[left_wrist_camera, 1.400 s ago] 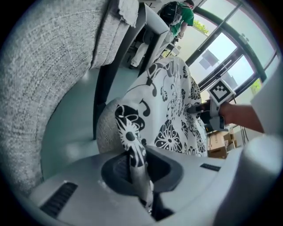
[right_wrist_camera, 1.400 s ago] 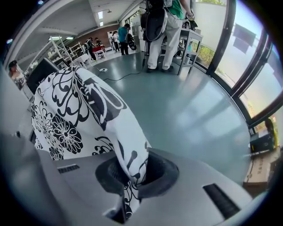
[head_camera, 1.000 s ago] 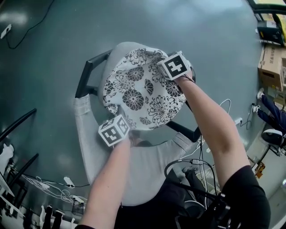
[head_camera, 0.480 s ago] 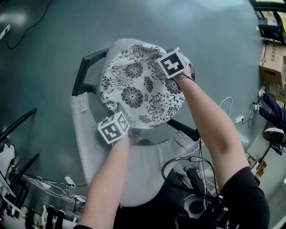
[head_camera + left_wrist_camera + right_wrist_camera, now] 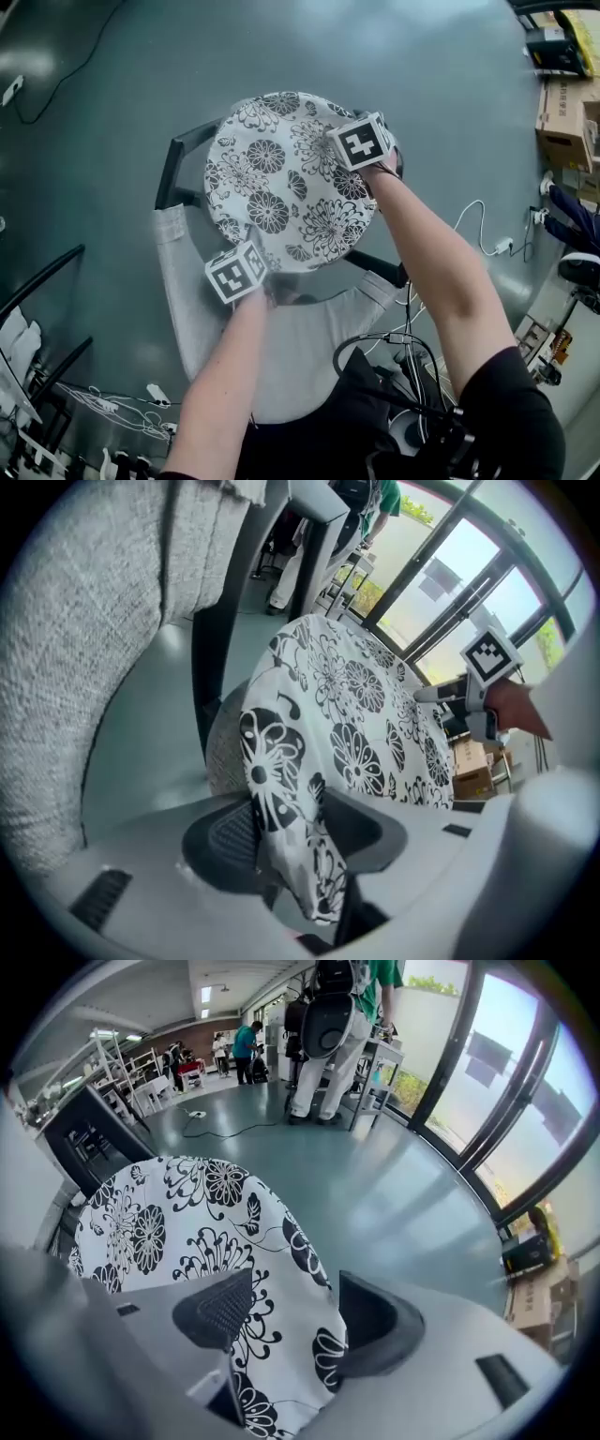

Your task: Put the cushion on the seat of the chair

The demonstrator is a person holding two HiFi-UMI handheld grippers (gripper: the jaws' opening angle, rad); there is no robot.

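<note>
The round white cushion (image 5: 281,178) with black flowers lies flat on the seat of the grey chair, between its black armrests (image 5: 171,169). My left gripper (image 5: 251,258) is at the cushion's near left rim. Its jaws are opening, and a fold of the cushion's edge (image 5: 281,789) hangs loose between the pads. My right gripper (image 5: 354,157) is at the cushion's right rim. Its jaws are opening wide, with the cushion's edge (image 5: 281,1335) lying between them, untouched by the pads. The chair's grey backrest (image 5: 192,309) is below the cushion in the head view.
Cables (image 5: 483,225) trail over the grey floor to the right of the chair. Cardboard boxes (image 5: 562,117) stand at the far right. Black chair frames (image 5: 37,277) and more wires lie at the left. People (image 5: 342,1026) stand far off by the windows.
The cushion has slid further away from me and flattened, so it now covers the seat's grey far rim. Both grippers stay at its edges.
</note>
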